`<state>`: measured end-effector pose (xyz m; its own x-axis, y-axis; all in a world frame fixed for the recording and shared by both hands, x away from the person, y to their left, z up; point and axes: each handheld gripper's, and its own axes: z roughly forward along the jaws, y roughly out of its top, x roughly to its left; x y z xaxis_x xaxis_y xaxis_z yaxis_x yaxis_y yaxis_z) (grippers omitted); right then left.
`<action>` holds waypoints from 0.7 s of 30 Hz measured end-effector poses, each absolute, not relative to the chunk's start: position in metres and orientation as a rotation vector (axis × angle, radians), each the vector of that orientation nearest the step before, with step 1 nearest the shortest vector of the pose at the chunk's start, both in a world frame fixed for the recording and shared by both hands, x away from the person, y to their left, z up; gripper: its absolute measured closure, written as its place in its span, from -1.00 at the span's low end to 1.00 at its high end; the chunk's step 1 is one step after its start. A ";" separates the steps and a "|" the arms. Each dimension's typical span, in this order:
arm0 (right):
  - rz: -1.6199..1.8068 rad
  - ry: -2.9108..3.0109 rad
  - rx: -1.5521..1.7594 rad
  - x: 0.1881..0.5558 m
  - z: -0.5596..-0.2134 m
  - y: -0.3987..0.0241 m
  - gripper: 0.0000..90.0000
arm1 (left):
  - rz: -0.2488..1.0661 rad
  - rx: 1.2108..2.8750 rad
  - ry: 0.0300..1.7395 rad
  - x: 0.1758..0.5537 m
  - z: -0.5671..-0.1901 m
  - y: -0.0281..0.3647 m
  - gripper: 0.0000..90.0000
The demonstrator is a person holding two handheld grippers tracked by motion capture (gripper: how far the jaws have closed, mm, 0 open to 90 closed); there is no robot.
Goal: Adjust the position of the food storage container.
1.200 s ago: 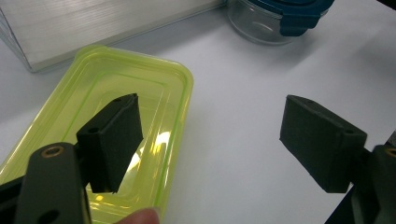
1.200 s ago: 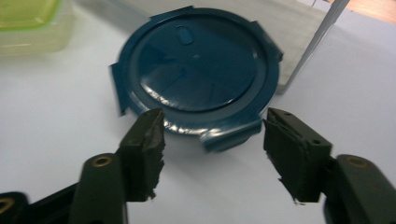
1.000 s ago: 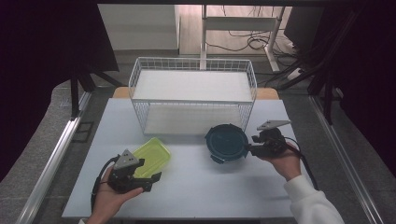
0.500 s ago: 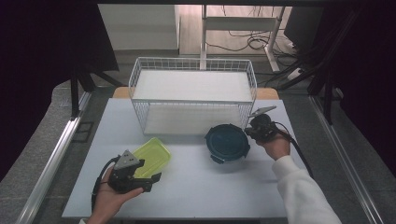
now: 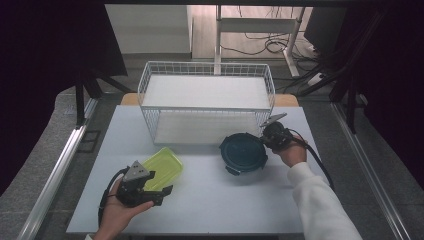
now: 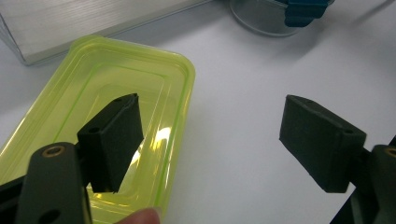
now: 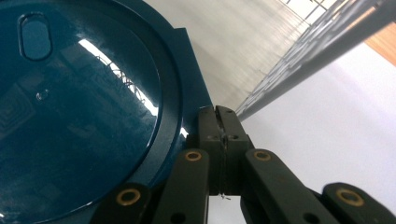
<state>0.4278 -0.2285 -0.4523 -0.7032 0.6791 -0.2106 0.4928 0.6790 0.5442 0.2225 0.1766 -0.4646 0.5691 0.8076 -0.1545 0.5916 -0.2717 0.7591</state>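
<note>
Left gripper [image 5: 159, 189], jaws released, straddles the green lid [image 5: 161, 167] near the table's [image 5: 210, 200] front-left corner. Right gripper [image 5: 265, 140], clenched empty, touches the blue container [image 5: 242, 152] by the basket [image 5: 207, 97].

No readable text, labels, brands or numbers anywhere.

Left gripper [image 6: 210, 140] fingers [image 6: 114, 135] spread wide, nothing pressed between them. One finger hovers over the yellow-green lid [image 6: 93, 107]; the other stands beside it, above bare white tabletop [image 6: 243, 93].
</note>
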 end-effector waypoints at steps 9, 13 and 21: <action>0.652 2.514 0.863 0.427 -0.453 -0.226 0.98 | 0.328 1.982 1.123 0.224 -0.465 0.176 -0.53; 0.663 2.524 0.847 0.425 -0.453 -0.224 0.98 | 0.328 1.979 1.123 0.224 -0.465 0.176 -0.53; 0.682 2.535 0.823 0.414 -0.454 -0.220 0.98 | 0.317 1.984 1.120 0.225 -0.466 0.176 -0.53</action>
<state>0.4140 -0.2197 -0.4539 -0.7525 0.6249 -0.2079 0.4362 0.7094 0.5535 0.2251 0.1764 -0.4659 0.5733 0.8026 -0.1651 0.5974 -0.2715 0.7546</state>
